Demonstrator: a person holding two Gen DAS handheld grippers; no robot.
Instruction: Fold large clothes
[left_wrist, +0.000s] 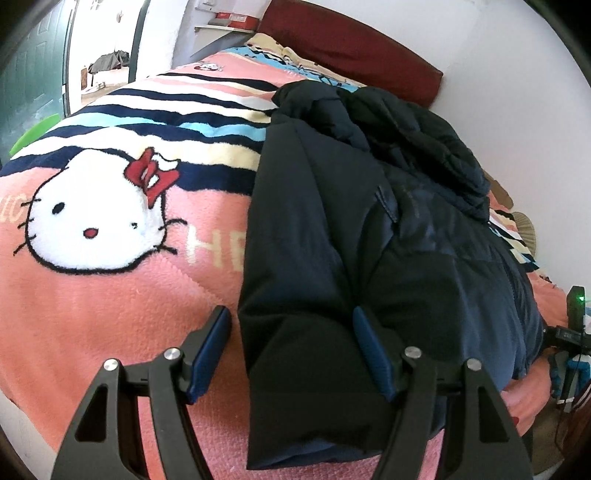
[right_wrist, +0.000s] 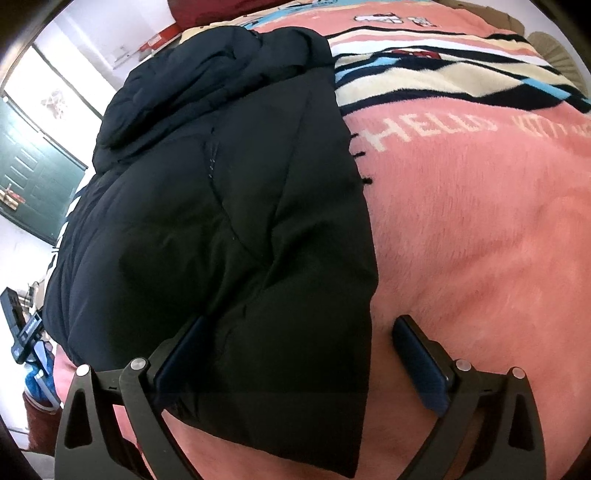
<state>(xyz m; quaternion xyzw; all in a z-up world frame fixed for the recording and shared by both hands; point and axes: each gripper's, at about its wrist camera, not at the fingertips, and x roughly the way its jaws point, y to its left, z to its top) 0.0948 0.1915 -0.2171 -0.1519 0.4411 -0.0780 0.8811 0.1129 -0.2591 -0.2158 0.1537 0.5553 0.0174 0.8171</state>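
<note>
Both jaws stand spread wide: the left gripper straddles the left bottom corner of the dark padded jacket, the right gripper straddles its right corner, neither pinching anything. That jacket lies lengthwise on the pink cartoon blanket, sides seemingly already folded in. Judging by this, the hem grab comes next: close on both corners evenly, then lift toward the hood.

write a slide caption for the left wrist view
Open left gripper straddling the near edge of a dark puffer jacket on a pink cartoon-cat blanket.
</note>
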